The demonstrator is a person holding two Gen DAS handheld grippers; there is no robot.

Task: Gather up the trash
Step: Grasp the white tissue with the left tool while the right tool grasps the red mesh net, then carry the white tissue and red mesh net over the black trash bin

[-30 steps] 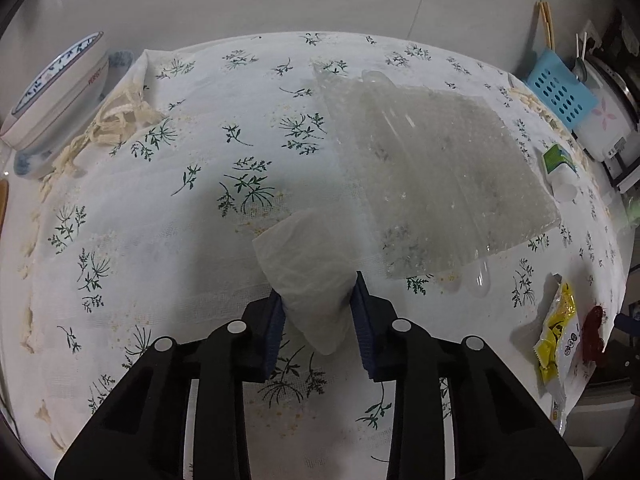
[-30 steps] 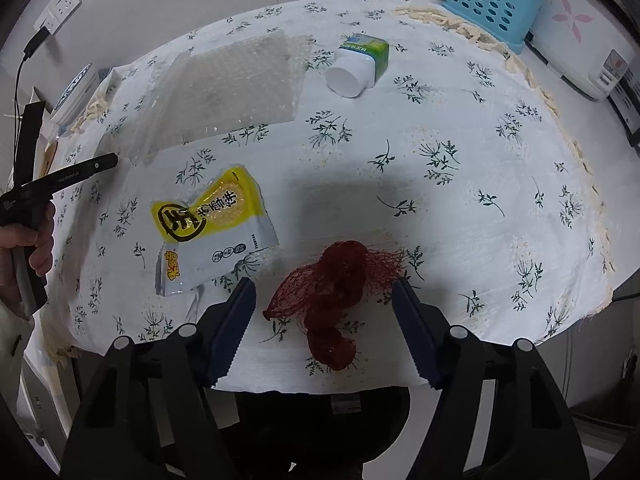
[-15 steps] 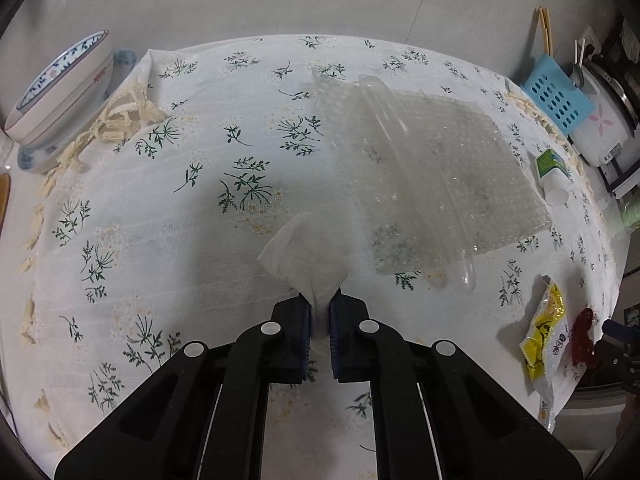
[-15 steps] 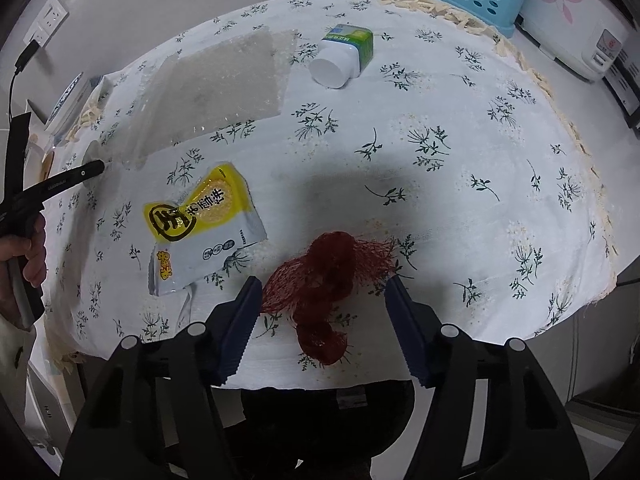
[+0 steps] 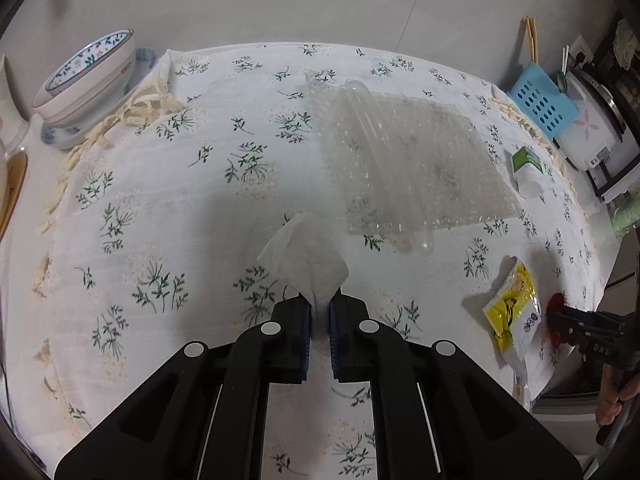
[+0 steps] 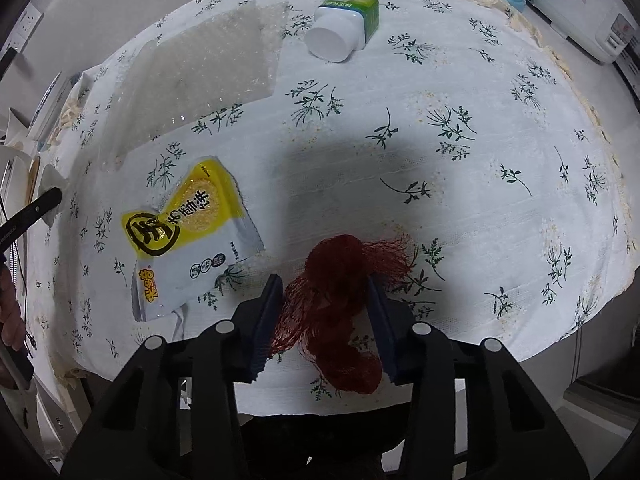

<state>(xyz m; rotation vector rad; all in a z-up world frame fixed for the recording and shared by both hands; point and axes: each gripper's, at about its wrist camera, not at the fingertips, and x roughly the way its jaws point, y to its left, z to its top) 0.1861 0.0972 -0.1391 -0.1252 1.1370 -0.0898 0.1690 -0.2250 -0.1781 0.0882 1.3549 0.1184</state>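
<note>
My left gripper [image 5: 320, 312] is shut on the lower corner of a white tissue [image 5: 304, 256], which hangs above the floral tablecloth [image 5: 160, 200]. A bunched red mesh net [image 6: 340, 276] lies near the table's front edge, between the fingers of my right gripper [image 6: 323, 284]. Its jaws are closing, and both pads touch the mesh. A yellow snack packet [image 6: 188, 232] lies just left of the net. Farther back are a sheet of bubble wrap [image 6: 200, 68] and a white bottle with a green label [image 6: 344, 28], lying on its side.
A patterned bowl [image 5: 88, 76] on a saucer stands at the far left edge. A blue perforated basket [image 5: 544, 100] and a white rice cooker [image 5: 592, 128] stand at the far right. A person's hand [image 5: 612, 396] shows at the right edge.
The left gripper closed on the tissue and lifted it off the cloth. The right gripper came down over the red net and its jaws narrowed onto it.
</note>
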